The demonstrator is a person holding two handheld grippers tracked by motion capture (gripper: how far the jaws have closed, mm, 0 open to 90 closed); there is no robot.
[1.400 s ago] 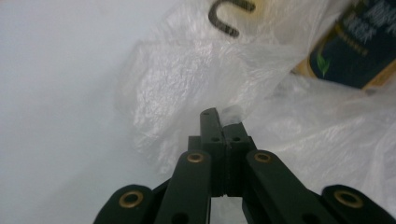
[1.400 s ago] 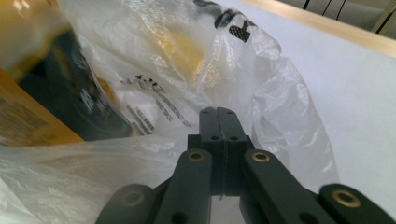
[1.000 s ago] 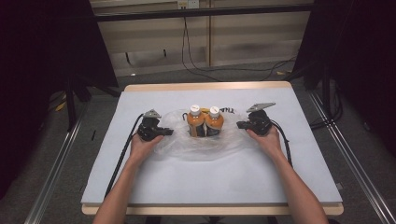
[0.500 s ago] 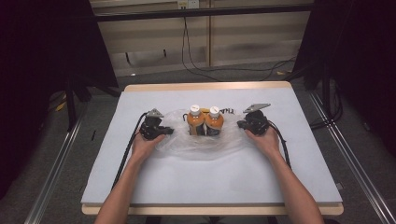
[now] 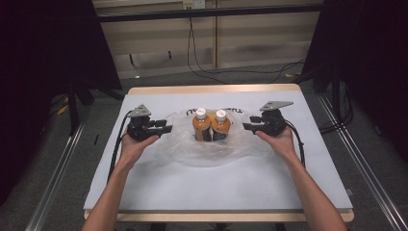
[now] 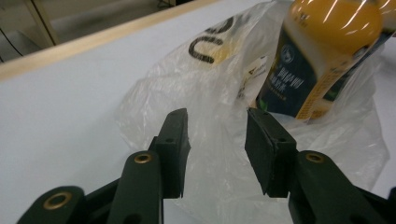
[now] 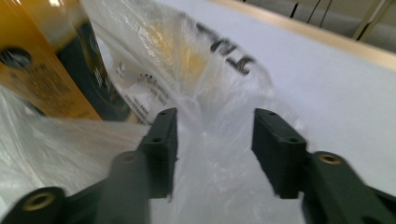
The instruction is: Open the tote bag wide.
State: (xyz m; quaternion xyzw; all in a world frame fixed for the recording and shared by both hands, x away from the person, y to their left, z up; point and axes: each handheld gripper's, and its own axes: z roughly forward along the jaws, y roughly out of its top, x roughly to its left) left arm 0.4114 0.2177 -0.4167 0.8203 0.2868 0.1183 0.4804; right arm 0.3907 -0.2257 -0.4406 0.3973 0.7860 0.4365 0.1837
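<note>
Dark curtains close in the worktop (image 5: 159, 192), where a clear plastic bag (image 5: 211, 153) lies flattened around two orange bottles (image 5: 210, 126) standing side by side at its middle. Our left hand-held gripper (image 5: 166, 128) sits just left of the bottles, our right hand-held gripper (image 5: 247, 127) just right of them, each pointing inward at them. Both have just been opening: in the left gripper view the jaws stand apart with crumpled film (image 6: 219, 154) behind the gap but nothing pressed between the pads, and the right gripper view shows the same over its side of the bag (image 7: 215, 140).

We judge the step in hand to be letting go of the bag's sides (the film looks slack and free already). To do it well, we should open wide enough that no fold clings to a pad, then draw each gripper straight outward from the bottles, level and slow, so that a snagged film does not tip them.
</note>
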